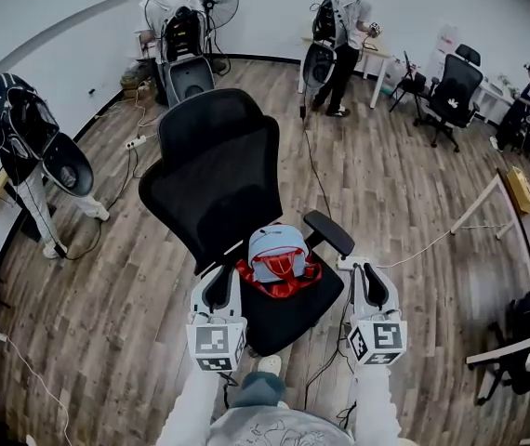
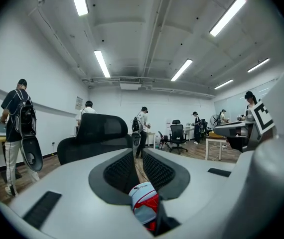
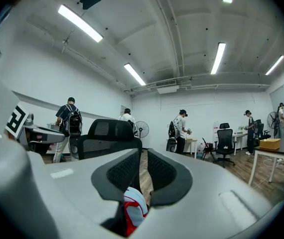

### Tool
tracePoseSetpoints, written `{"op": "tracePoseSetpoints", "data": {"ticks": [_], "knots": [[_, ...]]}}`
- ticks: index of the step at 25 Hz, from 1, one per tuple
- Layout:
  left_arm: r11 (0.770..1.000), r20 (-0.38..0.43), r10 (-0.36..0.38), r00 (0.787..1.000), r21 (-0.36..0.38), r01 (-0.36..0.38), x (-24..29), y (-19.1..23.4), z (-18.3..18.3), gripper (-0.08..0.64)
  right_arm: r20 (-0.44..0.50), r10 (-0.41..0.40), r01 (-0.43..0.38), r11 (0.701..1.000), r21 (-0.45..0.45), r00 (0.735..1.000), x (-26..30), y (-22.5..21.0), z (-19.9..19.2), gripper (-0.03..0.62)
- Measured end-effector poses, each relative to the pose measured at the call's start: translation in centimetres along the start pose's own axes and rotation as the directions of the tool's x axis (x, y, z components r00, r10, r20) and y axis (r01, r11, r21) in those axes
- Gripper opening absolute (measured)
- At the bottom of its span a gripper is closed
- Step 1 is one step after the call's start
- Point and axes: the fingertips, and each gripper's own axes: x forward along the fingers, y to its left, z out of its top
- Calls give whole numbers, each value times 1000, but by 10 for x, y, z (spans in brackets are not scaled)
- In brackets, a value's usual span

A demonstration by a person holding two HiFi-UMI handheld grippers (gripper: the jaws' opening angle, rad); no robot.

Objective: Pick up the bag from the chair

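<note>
Head view: left claw (image 1: pixel 217 277) and right claw (image 1: pixel 370 272), barely parted and empty, flank the centre-frame bag (image 1: pixel 277 256) on the chair (image 1: pixel 214 170); it looks soft and light, so pinch its upper fabric.

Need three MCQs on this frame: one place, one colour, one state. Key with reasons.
1. Where is the small soft fabric bag?
A on the seat of the black mesh office chair
B on the floor
C on a desk
2. Its colours?
A green
B light blue and red
C yellow
3. Its state?
A hanging from an armrest
B lifted
C lying free, gripped by neither left tool nor right tool
Key: 1A, it sits on the seat; 2B, blue top, red below; 3C, both tools' jaws are empty.
</note>
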Motion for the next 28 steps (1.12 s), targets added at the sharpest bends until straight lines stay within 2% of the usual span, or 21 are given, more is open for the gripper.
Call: {"op": "tracePoseSetpoints", "data": {"ticks": [1,5,7,8,13,20,23,28], "knots": [[1000,-4,-10,1000,0,10,10,3,-3,60,-2,10,-10,1000,2,1000,12,-1,-1,60],[998,-25,-55,998,8,55,43,19,-14,93,-23,57,-57,998,15,998,53,2,-12,82],[996,-40,-82,996,19,83,54,26,-21,125,-43,94,-93,996,17,995,69,5,-20,124],[995,-52,-90,995,28,92,59,30,-26,144,-54,107,-107,994,15,993,76,6,-25,124],[992,-122,-113,986,42,119,76,48,-49,170,-99,163,-161,987,28,982,102,8,-45,164],[979,-190,-180,965,57,194,94,52,-79,184,-195,277,-280,960,15,941,125,18,-82,179],[977,-202,-200,959,37,211,105,48,-91,183,-229,326,-332,943,14,917,135,18,-100,206],[977,-246,-186,951,56,205,124,41,-114,184,-284,397,-405,914,33,873,153,11,-133,206]]}}
